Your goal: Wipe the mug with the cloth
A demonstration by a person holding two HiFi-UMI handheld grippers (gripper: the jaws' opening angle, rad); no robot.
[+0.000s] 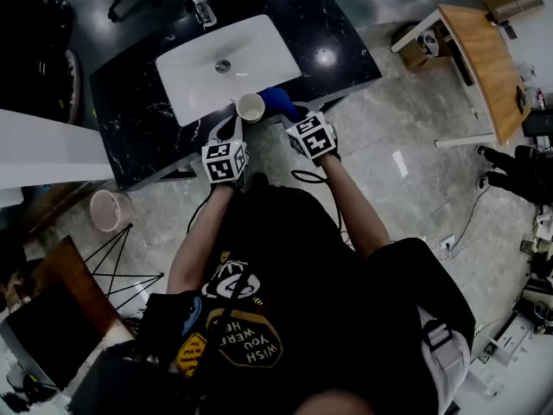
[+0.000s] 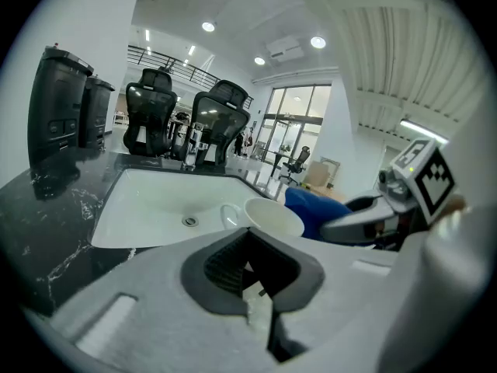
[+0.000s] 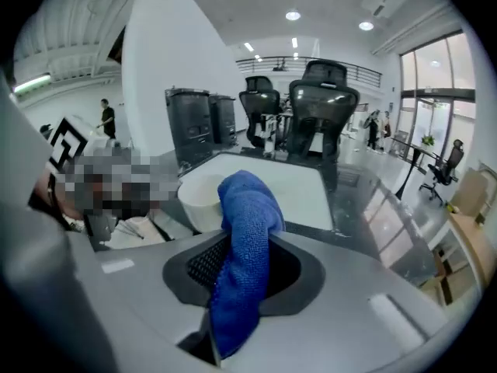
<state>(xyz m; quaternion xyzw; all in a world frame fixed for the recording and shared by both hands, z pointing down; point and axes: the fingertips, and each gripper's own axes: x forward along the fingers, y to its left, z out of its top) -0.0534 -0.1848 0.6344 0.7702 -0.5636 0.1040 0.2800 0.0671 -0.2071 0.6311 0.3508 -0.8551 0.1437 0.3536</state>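
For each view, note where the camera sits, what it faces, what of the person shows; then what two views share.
Head view: head-mounted, facing steeply down at sink; torso, arms, left tongs, right tongs.
Left gripper view: on left tongs, facing sink; right tongs.
Right gripper view: on right tongs, facing mug; own jaws grip cloth.
Shared: mug, cloth.

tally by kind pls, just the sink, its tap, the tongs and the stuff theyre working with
mug: 1
cloth: 1
sink: 1
tap: 1
tongs: 2 (left tongs, right tongs)
total: 6
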